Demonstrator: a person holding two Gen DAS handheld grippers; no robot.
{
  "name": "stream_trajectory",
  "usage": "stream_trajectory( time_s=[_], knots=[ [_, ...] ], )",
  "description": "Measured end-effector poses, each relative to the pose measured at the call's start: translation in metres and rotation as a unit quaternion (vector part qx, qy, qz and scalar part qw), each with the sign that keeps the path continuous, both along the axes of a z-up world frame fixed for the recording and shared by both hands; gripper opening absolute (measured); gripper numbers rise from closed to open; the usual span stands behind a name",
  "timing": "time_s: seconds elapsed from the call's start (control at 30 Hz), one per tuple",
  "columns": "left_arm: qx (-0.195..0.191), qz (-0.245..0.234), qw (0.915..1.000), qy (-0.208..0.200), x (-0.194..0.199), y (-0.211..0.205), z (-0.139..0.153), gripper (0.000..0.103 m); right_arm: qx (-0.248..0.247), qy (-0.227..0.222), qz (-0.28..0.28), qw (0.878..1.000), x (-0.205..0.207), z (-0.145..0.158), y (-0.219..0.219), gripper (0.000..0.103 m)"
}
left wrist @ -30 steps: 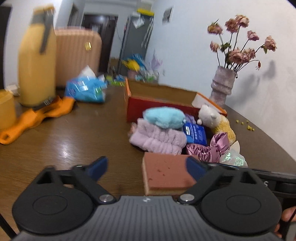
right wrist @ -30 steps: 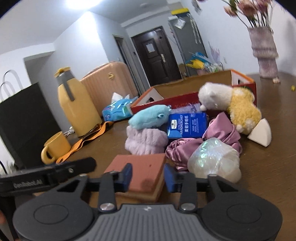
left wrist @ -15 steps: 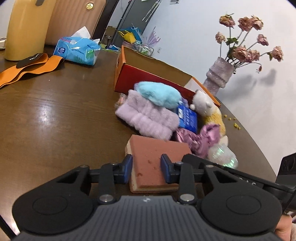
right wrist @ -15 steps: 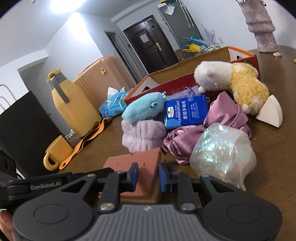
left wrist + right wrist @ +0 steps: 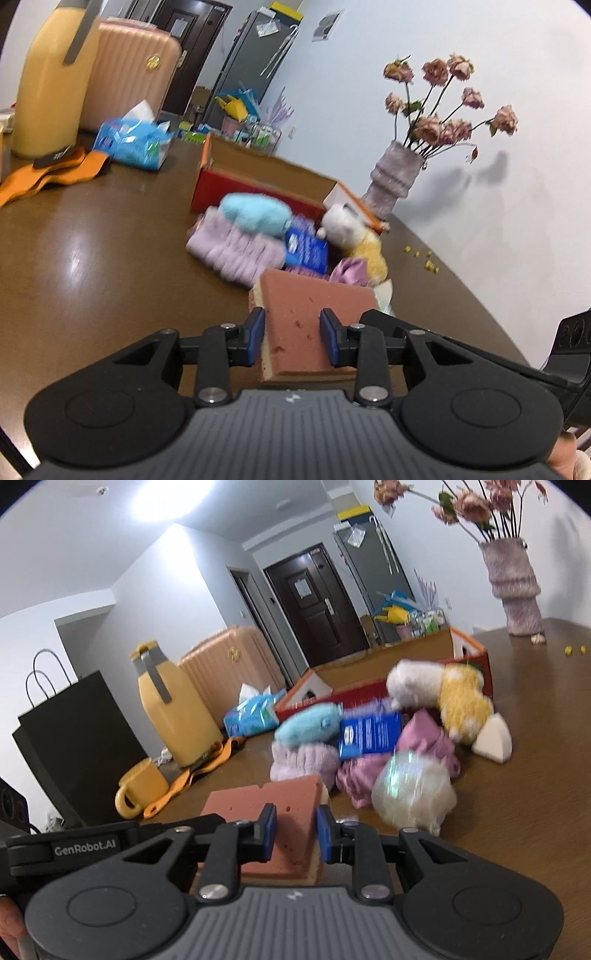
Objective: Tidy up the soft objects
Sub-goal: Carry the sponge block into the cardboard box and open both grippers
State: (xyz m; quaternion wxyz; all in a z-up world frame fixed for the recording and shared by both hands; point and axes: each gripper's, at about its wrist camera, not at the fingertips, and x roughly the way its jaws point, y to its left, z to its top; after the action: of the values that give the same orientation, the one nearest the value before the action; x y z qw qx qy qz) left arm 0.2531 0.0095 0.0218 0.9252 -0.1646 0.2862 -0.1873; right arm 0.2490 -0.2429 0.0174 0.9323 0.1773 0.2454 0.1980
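Gripping the same sponge (image 5: pixel 314 317) from two sides, both grippers are clamped on it. The left gripper (image 5: pixel 291 336) has just been closing, and its blue pads (image 5: pixel 256 334) now press the sponge's reddish-brown top layer and pale underside. The right gripper (image 5: pixel 293 832) has also just been closing; its pads (image 5: pixel 268 830) pinch the sponge's near edge. The sponge appears lifted clear of the brown table (image 5: pixel 92 266), tilted, in front of the pile of soft objects.

Pile contents: a lilac fluffy band (image 5: pixel 236 254) with a light blue plush (image 5: pixel 255 214) resting on it, a blue tissue packet (image 5: pixel 306 251), a purple satin scrunchie (image 5: pixel 428 746), a white-and-yellow plush toy (image 5: pixel 443 694), an iridescent bundle (image 5: pixel 410 790) and a white wedge sponge (image 5: pixel 493 740). A red open box (image 5: pixel 258 184) stands just behind the pile.
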Motion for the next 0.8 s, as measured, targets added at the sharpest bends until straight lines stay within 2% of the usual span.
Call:
stream_trajectory(
  time_s=[0.1,0.23,0.3,0.4,0.47,0.6,0.7,0.8],
  knots=[
    [0.005,-0.009,0.9996,-0.026,0.029,-0.004,0.027,0.033,-0.001,-0.025,-0.001,1.0,0.027,0.026,-0.006,0.023],
    [0.005,-0.018,0.9994,-0.029,0.109,-0.009,0.067,0.033,-0.009,-0.039,0.002,0.999,0.101,0.065,-0.014,0.023],
    [0.007,-0.015,0.9996,-0.024,0.16,-0.014,0.082,0.033,-0.008,-0.023,0.006,1.0,0.158,0.082,-0.016,0.023],
    [0.013,-0.003,0.9998,0.012,0.245,-0.024,0.087,0.033,0.004,0.029,0.003,1.0,0.25,0.089,-0.017,0.023],
    [0.024,0.011,0.9992,0.032,0.298,-0.032,0.081,0.033,0.004,0.066,0.002,0.998,0.308,0.084,-0.014,0.023],
    [0.068,0.025,0.9953,0.065,0.383,-0.042,0.052,0.033,-0.002,0.137,0.001,0.991,0.41,0.049,-0.005,0.023],
    [0.093,0.037,0.9897,0.102,0.426,-0.039,0.025,0.033,-0.016,0.181,0.009,0.983,0.459,0.02,0.007,0.023],
    [0.124,0.032,0.9845,0.12,0.445,-0.038,0.007,0.044,-0.032,0.195,0.016,0.98,0.487,0.0,0.022,0.023]
  ],
)
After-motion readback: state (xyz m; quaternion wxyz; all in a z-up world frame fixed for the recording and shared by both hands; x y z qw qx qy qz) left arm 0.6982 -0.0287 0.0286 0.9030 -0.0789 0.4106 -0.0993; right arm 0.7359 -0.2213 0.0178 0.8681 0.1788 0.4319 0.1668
